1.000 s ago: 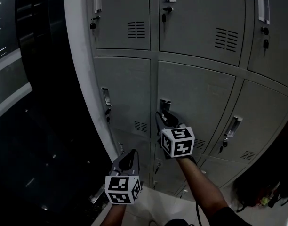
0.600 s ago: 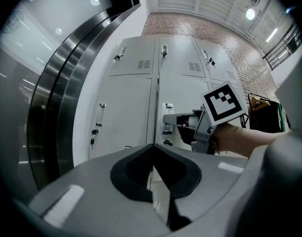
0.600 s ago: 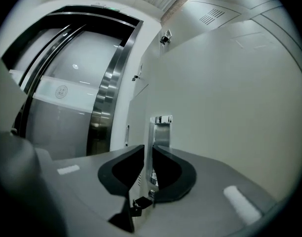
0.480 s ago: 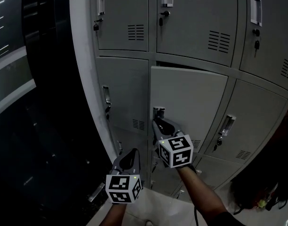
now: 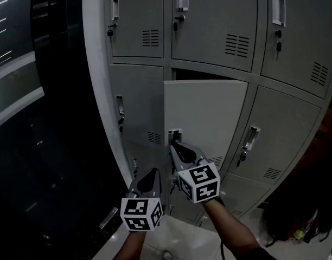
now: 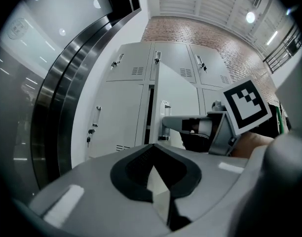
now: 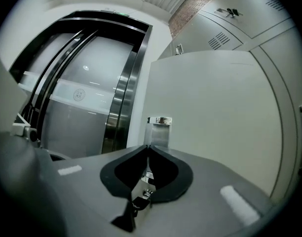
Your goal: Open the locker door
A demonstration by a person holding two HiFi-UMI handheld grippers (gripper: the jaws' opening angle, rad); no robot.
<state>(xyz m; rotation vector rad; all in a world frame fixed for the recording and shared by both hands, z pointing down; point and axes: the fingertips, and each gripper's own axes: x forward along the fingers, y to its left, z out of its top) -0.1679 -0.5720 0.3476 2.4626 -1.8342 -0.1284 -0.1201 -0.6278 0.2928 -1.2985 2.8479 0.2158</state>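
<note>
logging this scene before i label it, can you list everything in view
lockers: one bank, three columns in view, grey, fills the frame
open door: one, grey, middle column, middle row, swung ajar
handle: one, metal, left edge of the open door
keys: several, dark, hanging from locks
vent slots: dark, on the doors
wall: one, dark and glossy, left of the lockers
left tool: one, grey, shut, empty, low beside the lockers
right tool: one, grey, shut on the handle
forearm: one, behind the right tool
</note>
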